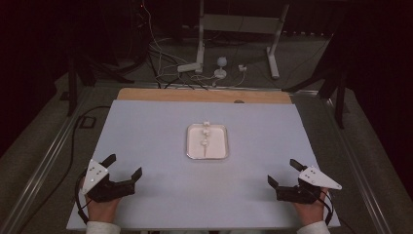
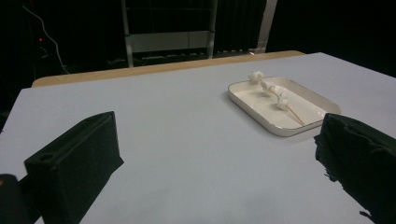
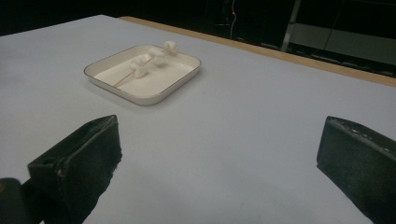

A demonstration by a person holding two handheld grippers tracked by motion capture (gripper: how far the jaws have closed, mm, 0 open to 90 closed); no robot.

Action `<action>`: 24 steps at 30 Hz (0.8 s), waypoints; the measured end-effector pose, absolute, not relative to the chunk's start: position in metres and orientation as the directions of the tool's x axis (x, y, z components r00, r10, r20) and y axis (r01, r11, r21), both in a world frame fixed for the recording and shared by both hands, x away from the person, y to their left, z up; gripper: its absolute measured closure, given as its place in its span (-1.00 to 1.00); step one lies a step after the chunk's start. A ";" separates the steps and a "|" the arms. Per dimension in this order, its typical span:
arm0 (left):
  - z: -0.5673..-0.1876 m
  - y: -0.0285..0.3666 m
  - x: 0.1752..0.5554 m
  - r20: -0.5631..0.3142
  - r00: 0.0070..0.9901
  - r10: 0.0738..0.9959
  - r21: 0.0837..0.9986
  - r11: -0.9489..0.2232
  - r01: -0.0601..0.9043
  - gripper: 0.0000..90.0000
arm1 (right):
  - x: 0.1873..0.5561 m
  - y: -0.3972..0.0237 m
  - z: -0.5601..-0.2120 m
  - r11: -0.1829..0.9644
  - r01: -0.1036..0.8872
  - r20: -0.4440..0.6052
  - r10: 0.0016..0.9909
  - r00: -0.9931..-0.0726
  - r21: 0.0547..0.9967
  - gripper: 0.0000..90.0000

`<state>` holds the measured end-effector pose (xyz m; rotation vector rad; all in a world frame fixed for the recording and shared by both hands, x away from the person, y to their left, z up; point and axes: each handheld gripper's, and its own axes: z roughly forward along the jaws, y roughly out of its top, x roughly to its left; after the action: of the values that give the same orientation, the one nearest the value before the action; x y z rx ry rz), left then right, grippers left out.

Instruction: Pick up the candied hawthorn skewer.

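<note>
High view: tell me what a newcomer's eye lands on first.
A white tray sits alone in the middle of the pale table, holding a wooden skewer threaded with white marshmallows. Near the table's front corners, the left gripper and the right gripper rest apart with jaws wide open, holding nothing.

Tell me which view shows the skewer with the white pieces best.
The right gripper view: the skewer lies close and side-on in the tray, three white pieces distinct, bare stick showing. The left gripper view shows it nearly as well, slightly farther off. In the high view it is small and faint.
</note>
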<state>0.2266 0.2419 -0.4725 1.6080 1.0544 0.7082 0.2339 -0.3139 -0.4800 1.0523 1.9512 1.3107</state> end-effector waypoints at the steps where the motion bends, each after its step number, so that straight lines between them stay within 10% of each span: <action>1: -0.473 0.242 0.227 -0.062 0.438 0.897 0.956 -0.072 0.284 -0.99 | 0.234 -0.315 -0.480 0.211 0.299 -0.020 0.846 -0.533 0.931 -1.00; 24: -0.458 0.236 0.234 -0.091 0.423 0.902 0.947 -0.053 0.315 -0.98 | 0.234 -0.319 -0.482 0.187 0.309 -0.006 0.863 -0.505 0.932 -1.00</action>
<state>0.2343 0.2359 -0.4584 1.6034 1.0949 0.6826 0.2344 -0.3186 -0.4816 1.0949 1.9175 1.3086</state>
